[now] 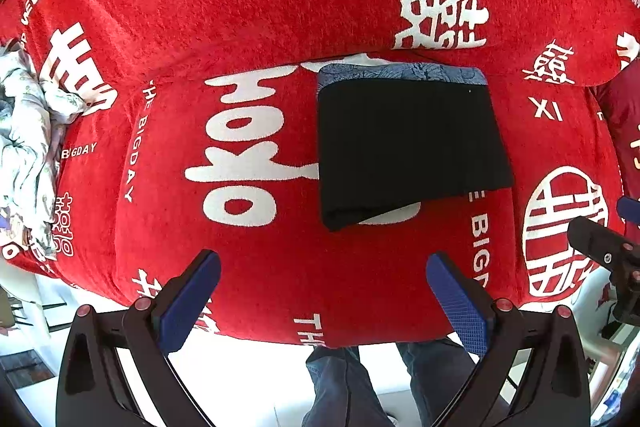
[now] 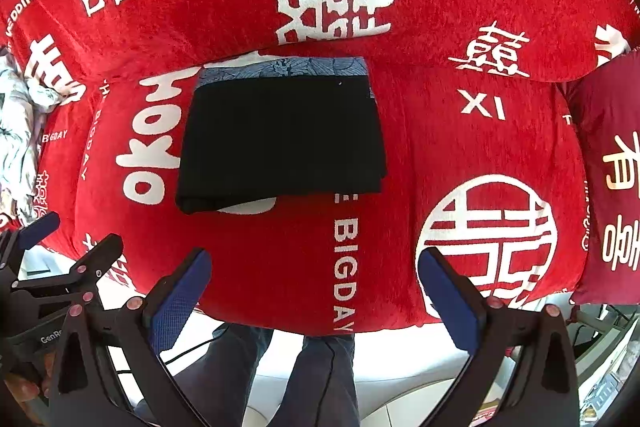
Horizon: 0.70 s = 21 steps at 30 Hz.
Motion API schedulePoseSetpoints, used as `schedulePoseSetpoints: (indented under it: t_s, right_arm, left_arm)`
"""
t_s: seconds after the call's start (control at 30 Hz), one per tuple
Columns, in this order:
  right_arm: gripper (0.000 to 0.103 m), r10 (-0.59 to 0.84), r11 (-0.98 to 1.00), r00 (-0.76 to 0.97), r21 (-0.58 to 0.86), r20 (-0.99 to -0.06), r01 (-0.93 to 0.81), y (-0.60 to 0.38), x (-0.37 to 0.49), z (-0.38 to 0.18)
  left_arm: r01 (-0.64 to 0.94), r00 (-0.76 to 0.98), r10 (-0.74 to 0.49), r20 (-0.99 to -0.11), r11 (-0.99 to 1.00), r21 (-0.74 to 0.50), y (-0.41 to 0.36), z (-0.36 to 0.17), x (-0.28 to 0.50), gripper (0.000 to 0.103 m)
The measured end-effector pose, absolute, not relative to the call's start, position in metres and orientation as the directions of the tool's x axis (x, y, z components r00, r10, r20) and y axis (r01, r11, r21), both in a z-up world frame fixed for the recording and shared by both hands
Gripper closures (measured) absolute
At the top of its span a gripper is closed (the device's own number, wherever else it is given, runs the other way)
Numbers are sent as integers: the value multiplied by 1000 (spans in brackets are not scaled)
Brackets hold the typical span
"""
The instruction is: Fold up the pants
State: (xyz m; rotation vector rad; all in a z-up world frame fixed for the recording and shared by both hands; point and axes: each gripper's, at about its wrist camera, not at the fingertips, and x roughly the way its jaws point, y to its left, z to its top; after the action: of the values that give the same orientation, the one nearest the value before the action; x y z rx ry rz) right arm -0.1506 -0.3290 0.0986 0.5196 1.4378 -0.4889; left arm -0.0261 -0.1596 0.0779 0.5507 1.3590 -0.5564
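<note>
Lying folded, black pants (image 1: 408, 147) sit beyond both spread tools.

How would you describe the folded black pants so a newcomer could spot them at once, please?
Look at the red sofa cover printed with white characters. On its seat lies a flat black rectangle, the folded pants, stacked on a blue patterned cloth. It is the only plain black item there.

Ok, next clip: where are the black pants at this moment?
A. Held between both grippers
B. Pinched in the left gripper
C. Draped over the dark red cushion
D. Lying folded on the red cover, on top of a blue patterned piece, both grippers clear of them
D: the black pants lie folded on the red cover, over the blue patterned piece, with left gripper and right gripper open and short of them.
</note>
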Motion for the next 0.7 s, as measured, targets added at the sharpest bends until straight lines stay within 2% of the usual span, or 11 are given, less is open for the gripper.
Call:
schedulePoseSetpoints:
  t_s: [0.7]
  right_arm:
    - [0, -5, 806, 77, 42, -997, 591, -328, -147, 99]
  left_arm:
    - [653, 140, -67, -988, 756, 41, -164, 82, -26, 0]
